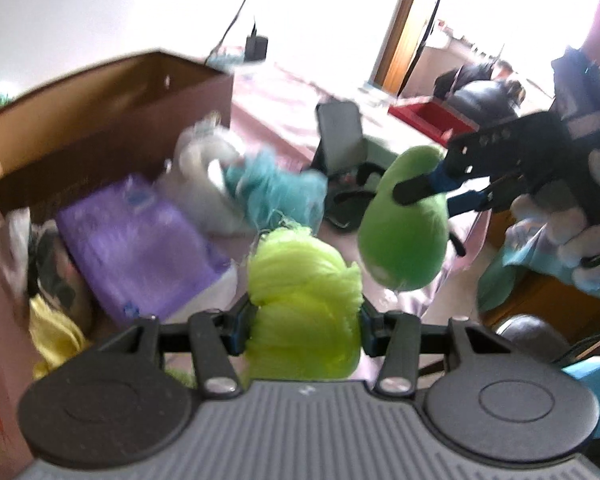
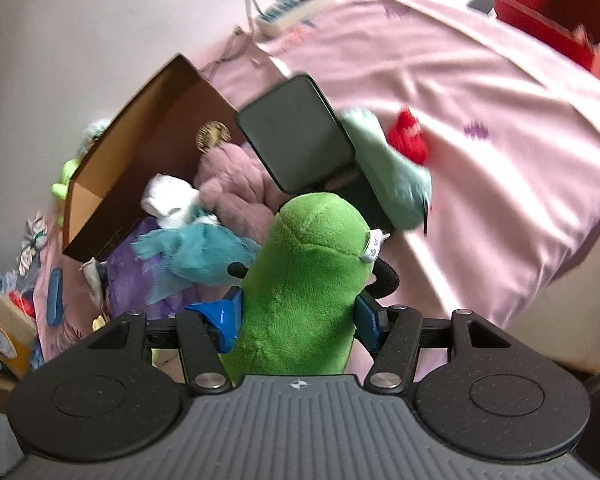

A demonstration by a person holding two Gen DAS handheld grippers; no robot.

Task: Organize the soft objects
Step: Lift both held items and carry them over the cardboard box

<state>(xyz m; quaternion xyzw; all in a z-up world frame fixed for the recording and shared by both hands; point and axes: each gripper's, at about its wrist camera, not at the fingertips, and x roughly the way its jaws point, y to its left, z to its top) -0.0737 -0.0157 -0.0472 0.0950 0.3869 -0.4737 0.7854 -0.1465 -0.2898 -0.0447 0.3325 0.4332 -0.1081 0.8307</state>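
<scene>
Transport is our step: left gripper clamps the yellow-green yarn ball, right gripper clamps the green plush, both above the bed near the cardboard box, where we must lower them next.

A propped dark tablet blocks the toy-crowded cardboard box.

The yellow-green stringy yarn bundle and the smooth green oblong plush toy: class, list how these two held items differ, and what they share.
The yellow-green stringy yarn bundle is paler and loose-stranded; the smooth green oblong plush toy is darker with short, even pile. The bundle is lumpy, the toy a rounded cylinder bearing a white tag. The left gripper holds the bundle, the right gripper the toy. Both are soft, green and clamped.
</scene>
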